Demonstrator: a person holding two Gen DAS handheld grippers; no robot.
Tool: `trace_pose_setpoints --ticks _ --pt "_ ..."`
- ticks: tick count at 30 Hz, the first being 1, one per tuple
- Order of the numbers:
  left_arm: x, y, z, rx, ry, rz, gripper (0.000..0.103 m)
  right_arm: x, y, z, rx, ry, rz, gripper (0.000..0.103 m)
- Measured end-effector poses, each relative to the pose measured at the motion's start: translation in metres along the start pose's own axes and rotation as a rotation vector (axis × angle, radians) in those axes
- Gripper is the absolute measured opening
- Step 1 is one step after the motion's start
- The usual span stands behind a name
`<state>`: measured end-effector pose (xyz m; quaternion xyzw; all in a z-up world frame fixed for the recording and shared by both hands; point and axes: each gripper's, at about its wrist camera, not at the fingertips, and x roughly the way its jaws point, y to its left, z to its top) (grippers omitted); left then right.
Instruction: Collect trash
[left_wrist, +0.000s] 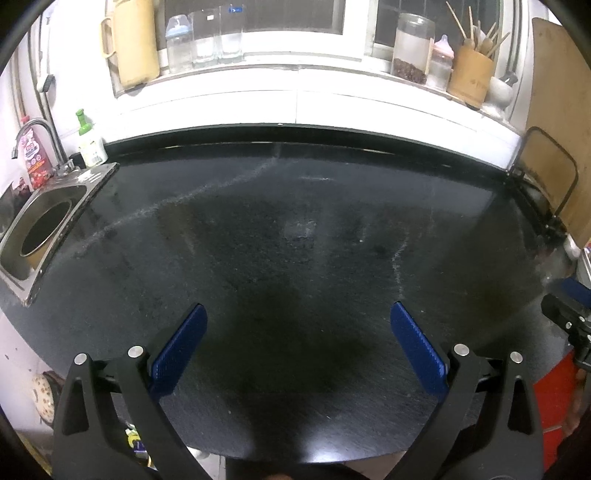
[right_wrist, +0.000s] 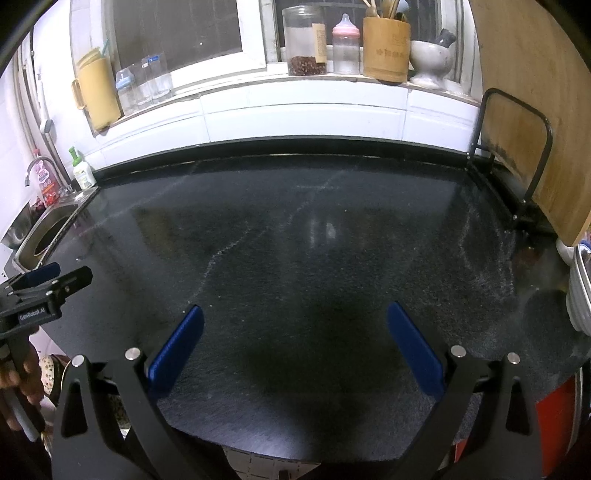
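Hand-held gripper (right_wrist: 295, 314) beside white plates (right_wrist: 578, 295)

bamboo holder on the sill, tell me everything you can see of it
The bamboo holder is a tan cylinder, bamboo by its look, with faint characters on its side. It stands upright on the sill, holding wooden utensils, between a pink-capped bottle and a white mortar.

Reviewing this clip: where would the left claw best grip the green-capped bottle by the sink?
Probably around the white body of the green-capped bottle, below the neck, coming in from the open countertop side. It stands upright near the wall, with the faucet on its left. The left claw is open.
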<state>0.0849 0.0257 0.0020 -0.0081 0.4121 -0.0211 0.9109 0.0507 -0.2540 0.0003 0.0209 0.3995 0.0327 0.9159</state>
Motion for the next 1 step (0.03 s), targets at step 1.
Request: trace_pose_setpoints --ticks 1 --pt "0.0023 0.0024 0.0014 0.005 -0.002 0.006 0.096 0.0019 -0.0024 0.0007 0.001 0.002 0.006 0.096"
